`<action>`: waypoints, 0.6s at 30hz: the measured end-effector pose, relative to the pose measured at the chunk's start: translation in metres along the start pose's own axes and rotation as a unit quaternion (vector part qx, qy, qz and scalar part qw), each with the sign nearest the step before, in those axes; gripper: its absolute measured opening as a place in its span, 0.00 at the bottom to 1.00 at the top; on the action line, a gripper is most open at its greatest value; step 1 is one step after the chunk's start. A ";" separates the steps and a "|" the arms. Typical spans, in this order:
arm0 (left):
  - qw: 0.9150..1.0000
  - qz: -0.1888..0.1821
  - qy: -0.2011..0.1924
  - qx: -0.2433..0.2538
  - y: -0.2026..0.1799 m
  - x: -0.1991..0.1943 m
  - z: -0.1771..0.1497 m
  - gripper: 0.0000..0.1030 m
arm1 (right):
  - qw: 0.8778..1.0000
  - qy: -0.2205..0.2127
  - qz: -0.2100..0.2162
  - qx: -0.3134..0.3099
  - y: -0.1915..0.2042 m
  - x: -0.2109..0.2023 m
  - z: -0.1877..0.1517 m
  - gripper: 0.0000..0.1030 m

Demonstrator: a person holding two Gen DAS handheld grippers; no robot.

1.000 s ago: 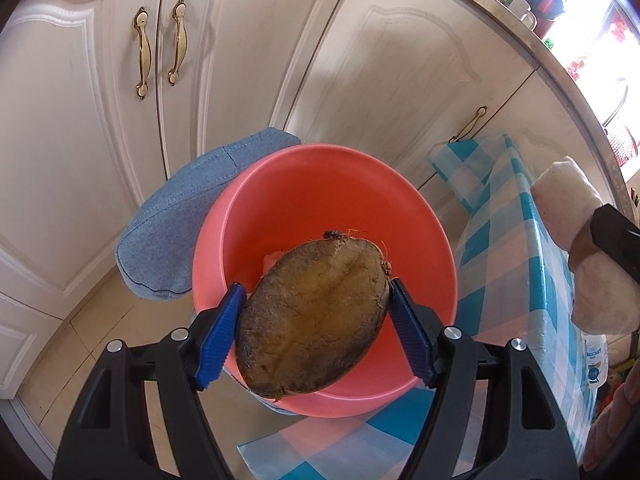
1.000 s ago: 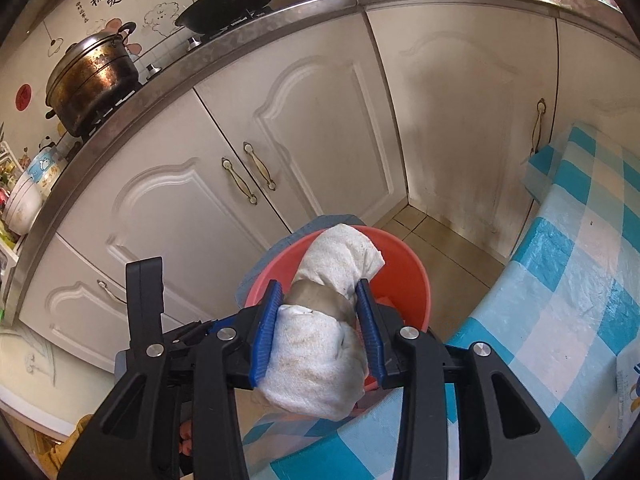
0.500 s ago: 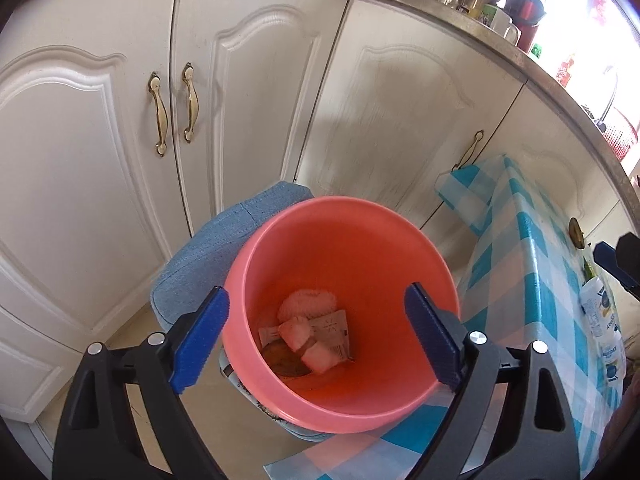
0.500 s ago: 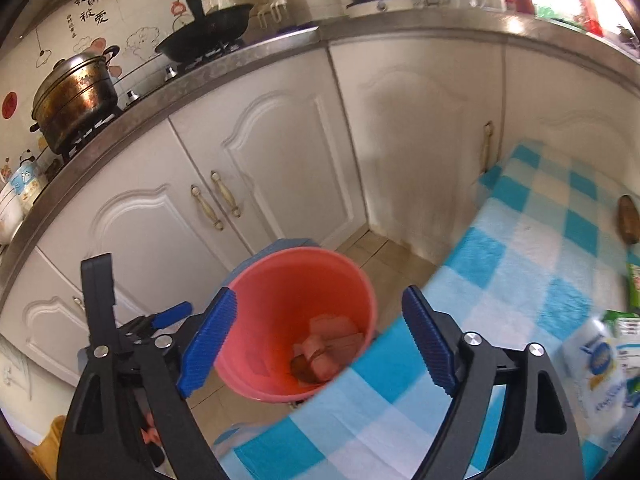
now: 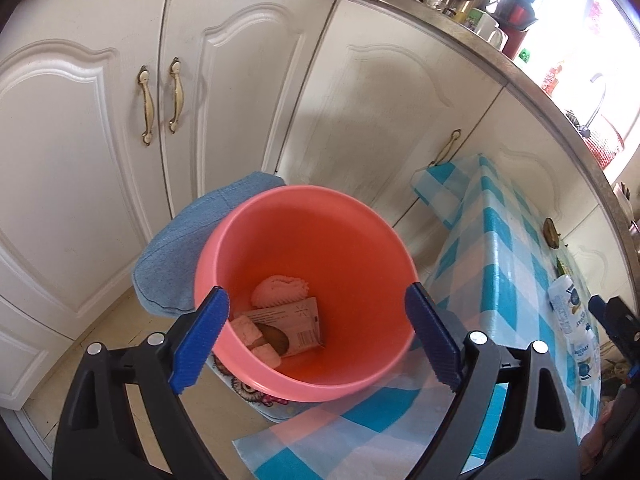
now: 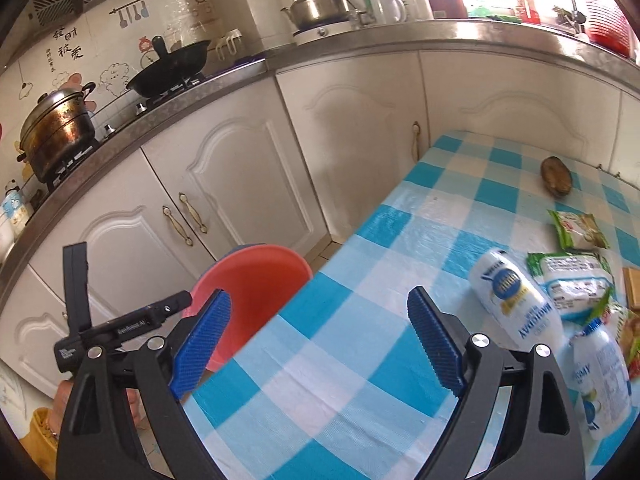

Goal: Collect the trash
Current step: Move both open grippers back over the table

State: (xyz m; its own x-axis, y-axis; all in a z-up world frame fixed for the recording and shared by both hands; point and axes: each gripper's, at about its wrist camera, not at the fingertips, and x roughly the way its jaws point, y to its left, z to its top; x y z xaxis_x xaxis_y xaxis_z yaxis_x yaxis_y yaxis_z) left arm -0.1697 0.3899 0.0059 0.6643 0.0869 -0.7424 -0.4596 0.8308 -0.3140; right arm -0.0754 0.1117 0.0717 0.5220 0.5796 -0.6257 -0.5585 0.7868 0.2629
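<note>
both claws gape wide and empty: left claw [image 5: 316, 338] shows bucket [image 5: 224, 240] trash, right claw [image 6: 318, 340] shows table [image 6: 360, 280] litter.

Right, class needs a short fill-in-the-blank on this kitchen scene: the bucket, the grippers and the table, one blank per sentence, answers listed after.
1. The bucket holding the trash is ____ in colour.
2. Nothing sits between the jaws of the left gripper or the right gripper; both stand ____.
3. The tablecloth has a blue and white ____ pattern.
4. The two white bottles on the table are lying ____, not upright.

Missing words: pink; open; checked; on their sides
</note>
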 end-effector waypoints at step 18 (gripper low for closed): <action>0.999 -0.031 0.019 0.040 -0.066 -0.013 -0.013 0.87 | 0.998 -0.048 -0.035 0.024 -0.035 -0.038 -0.021 0.86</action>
State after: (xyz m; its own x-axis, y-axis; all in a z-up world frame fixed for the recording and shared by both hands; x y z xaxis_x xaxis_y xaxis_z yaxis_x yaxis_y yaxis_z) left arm -0.1549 0.3266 0.0287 0.6667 0.0148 -0.7452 -0.3694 0.8750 -0.3131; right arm -0.0893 0.0577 0.0709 0.6202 0.5385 -0.5705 -0.4882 0.8342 0.2566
